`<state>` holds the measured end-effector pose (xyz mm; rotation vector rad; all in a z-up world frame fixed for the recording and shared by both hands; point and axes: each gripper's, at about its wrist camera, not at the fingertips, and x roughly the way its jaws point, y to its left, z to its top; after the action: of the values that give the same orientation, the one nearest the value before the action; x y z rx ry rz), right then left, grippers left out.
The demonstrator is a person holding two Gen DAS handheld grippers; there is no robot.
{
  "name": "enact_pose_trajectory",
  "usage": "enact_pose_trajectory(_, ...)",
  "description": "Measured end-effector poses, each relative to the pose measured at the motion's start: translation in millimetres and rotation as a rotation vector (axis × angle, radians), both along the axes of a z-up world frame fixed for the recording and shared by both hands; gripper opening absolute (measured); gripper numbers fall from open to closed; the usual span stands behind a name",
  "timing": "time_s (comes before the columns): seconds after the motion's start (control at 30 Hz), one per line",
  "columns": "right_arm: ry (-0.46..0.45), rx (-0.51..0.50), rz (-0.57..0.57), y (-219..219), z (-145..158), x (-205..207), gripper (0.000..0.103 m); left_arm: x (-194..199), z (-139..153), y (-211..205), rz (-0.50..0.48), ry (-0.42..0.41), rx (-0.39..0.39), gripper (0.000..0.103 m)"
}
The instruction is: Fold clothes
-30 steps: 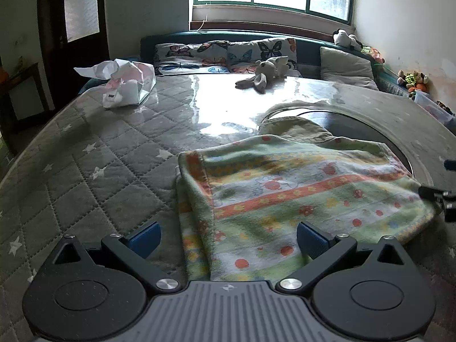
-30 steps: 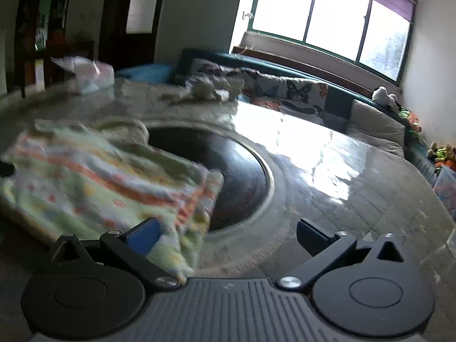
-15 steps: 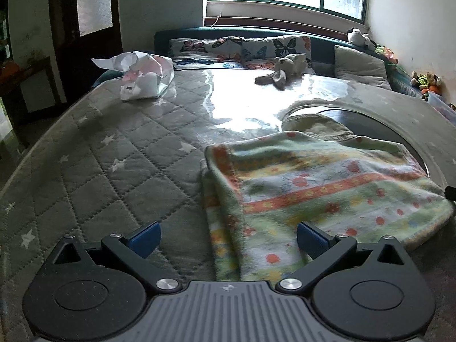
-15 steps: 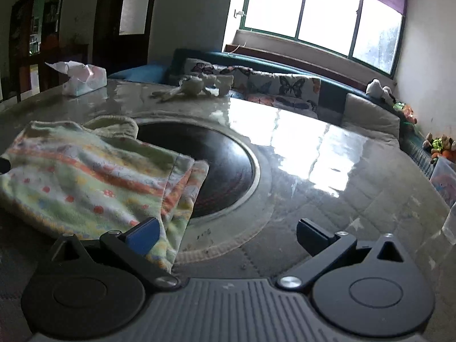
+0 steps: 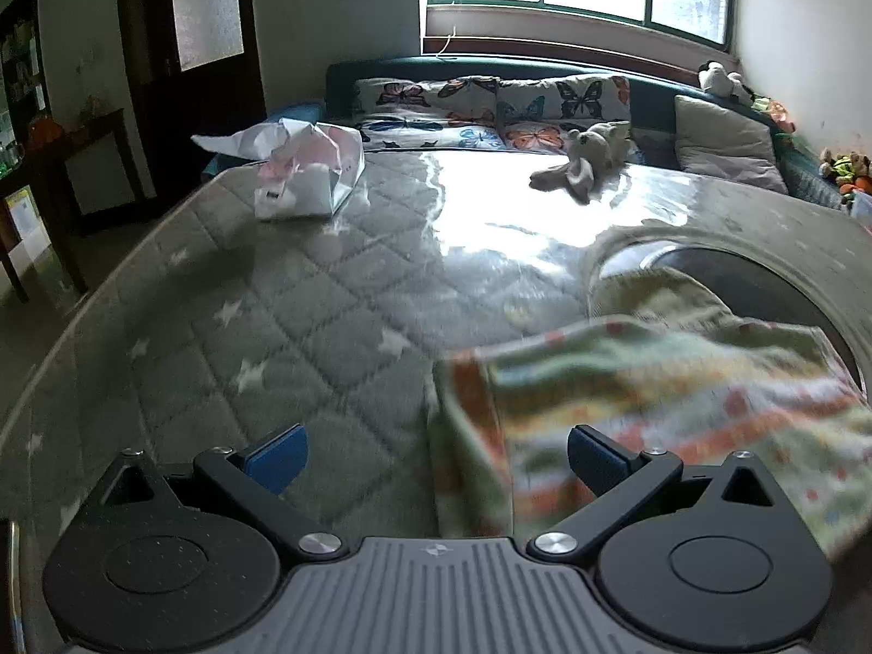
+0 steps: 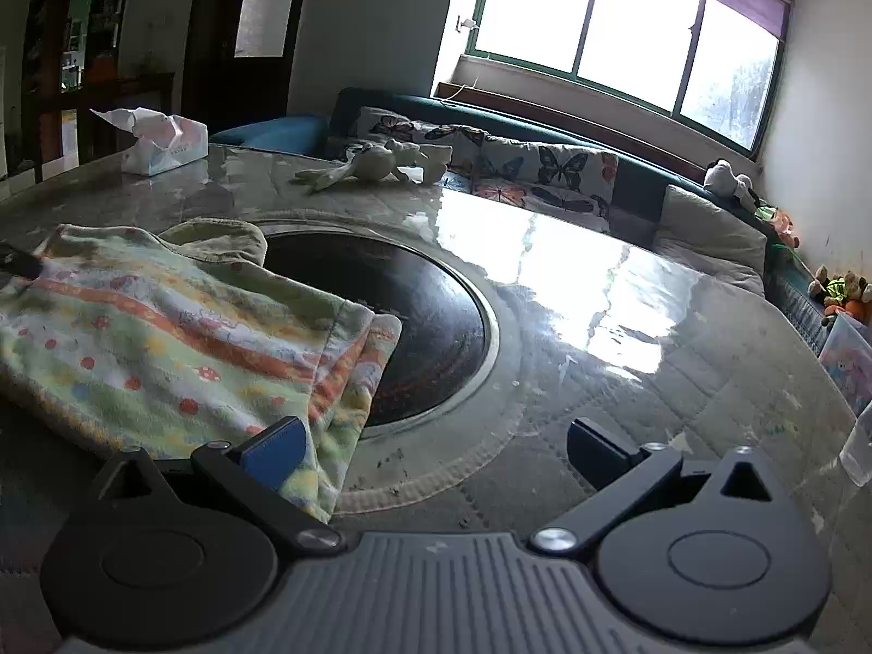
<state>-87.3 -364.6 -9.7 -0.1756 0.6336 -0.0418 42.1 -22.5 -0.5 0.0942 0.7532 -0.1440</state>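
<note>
both grippers held low over the table [image 5: 305,294], jaws spread wide, nothing between them.

left gripper [image 5: 436,452]: released. its right finger sits over the near left corner of the cloth [image 5: 654,409]; contact with the fabric cannot be told. its left finger is over bare quilted cover. the cloth is blurred in this view.

right gripper [image 6: 436,447]: released. blue pad of its left finger [image 6: 272,449] is in front of the cloth's [image 6: 180,327] near right corner; touching or just above, cannot tell. right finger over bare table [image 6: 627,338].

cloth: folded, lying flat on the table, striped and dotted print in green, orange, white. layered edges show at its right end. its right end overlaps the rim of the dark disc [image 6: 414,321] set in the table centre. a plain beige garment [image 6: 218,234] pokes out from under its far edge.

far side of the table: tissue box [image 5: 305,180] to the left, plush toy [image 5: 583,169] toward the middle. sofa [image 6: 490,163] with butterfly cushions under the window [image 6: 621,27].
</note>
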Motion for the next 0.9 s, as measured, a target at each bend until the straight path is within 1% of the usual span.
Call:
enact_pose_trajectory(0.07, 0.0, 0.003, 0.001, 0.0, 0.2, 1.1, 0.103, 11.8, 0.6, -5.1, -0.007, 0.004, -0.001, 0.103)
enact_pose_trajectory(0.17, 0.001, 0.001, 0.004, -0.3, 0.2, 2.5, 0.103, 28.0, -3.9, -12.7, -0.004, 0.009, 0.026, 0.103)
enact_pose_trajectory(0.27, 0.004, 0.0, 0.008, -0.1, -0.2, 4.2, 0.103, 39.7, -13.2, -14.3, 0.016, 0.035, 0.044, 0.103)
enact_pose_trajectory(0.37, 0.002, -0.005, 0.018, 1.4, 1.3, 4.1, 0.103, 41.6, -13.9, -11.3, 0.024, 0.045, 0.025, 0.103)
enact_pose_trajectory(0.43, -0.002, -0.002, 0.033, 3.0, 4.1, 4.2, 0.103, 39.1, -12.5, -10.3, 0.024, 0.04, 0.028, 0.103)
enact_pose_trajectory(0.7, 0.001, -0.003, 0.175, 36.1, 12.3, 4.6, 0.103, 26.5, -8.0, 5.9, 0.057, 0.048, -0.015, 0.103)
enact_pose_trajectory(0.8, 0.002, -0.003, 0.23, 49.1, 15.3, 4.8, 0.103, 21.4, -5.4, 11.0, 0.069, 0.044, -0.02, 0.103)
enact_pose_trajectory(0.9, 0.015, -0.008, 0.294, 67.1, 16.0, 4.6, 0.103, 16.6, -2.6, 17.7, 0.082, 0.042, -0.039, 0.103)
